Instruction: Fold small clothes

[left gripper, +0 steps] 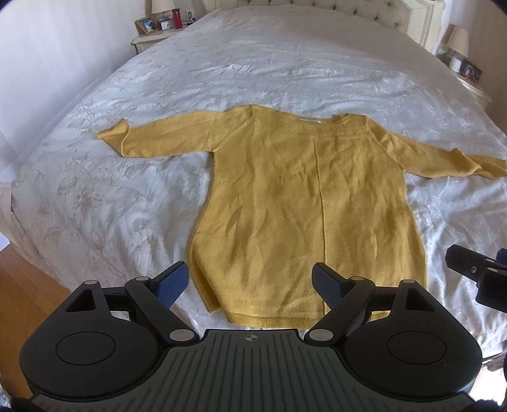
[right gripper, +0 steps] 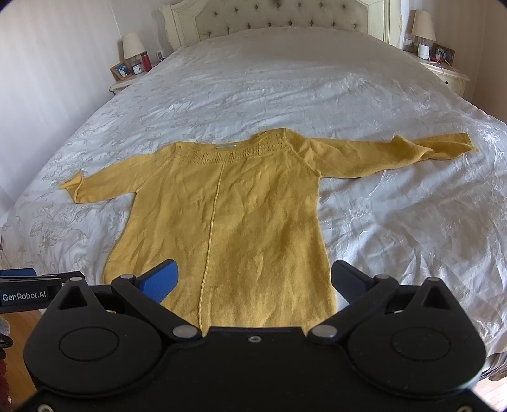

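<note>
The jaws of both grippers stand spread wide with nothing between them. In the left wrist view, the left gripper (left gripper: 250, 282) sits at the bottom centre of the frame, its blue pads (left gripper: 171, 283) hanging above the hem of a yellow sweater (left gripper: 301, 202). The sweater lies flat and face-up on the white bedspread (left gripper: 126, 190), filling the middle of the frame, collar toward the top and both sleeves stretched out to the left and right edges. Part of the right gripper (left gripper: 475, 272) shows at the lower right edge of that frame.

In the right wrist view, the right gripper (right gripper: 253, 282) is at the bottom centre over the sweater's hem, the garment spread slightly left of centre. A nightstand (right gripper: 123, 84) with a lamp (right gripper: 133, 46) stands at the upper left, the tufted headboard (right gripper: 279, 16) at top centre.
</note>
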Available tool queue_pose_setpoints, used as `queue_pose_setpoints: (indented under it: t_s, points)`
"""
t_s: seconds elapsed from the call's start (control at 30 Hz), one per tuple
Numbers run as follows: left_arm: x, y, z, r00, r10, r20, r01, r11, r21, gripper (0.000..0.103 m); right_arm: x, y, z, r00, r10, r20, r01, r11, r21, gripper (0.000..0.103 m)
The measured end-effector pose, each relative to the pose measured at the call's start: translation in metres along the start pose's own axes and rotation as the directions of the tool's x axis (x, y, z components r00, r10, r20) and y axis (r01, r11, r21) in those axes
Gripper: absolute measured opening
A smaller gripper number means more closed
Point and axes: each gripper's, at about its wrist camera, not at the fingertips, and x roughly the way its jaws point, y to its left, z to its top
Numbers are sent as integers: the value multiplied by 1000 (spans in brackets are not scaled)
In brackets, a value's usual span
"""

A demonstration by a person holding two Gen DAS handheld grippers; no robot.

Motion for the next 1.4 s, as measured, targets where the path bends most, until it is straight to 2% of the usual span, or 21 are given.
queue_pose_setpoints:
  t_s: [0.43, 0.9, 1.23, 1.4]
  points:
    - [7, 7, -2, 1000, 3, -29, -4, 999, -36, 85, 3, 5, -4, 1000, 8, -8, -8, 1000, 3, 102]
    - [12, 21, -5, 999, -26, -46, 22, 995, -96, 85, 3, 8, -3, 1000, 14, -13, -14, 1000, 3, 102]
    - [12, 39, 4, 997, -57, 47, 63, 989, -137, 84, 2, 14, 4, 999, 23, 33, -24, 1000, 12, 102]
    - [17, 49, 9, 987, -63, 149, 80, 991, -112, 84, 1, 20, 10, 994, 34, 102, -36, 999, 22, 102]
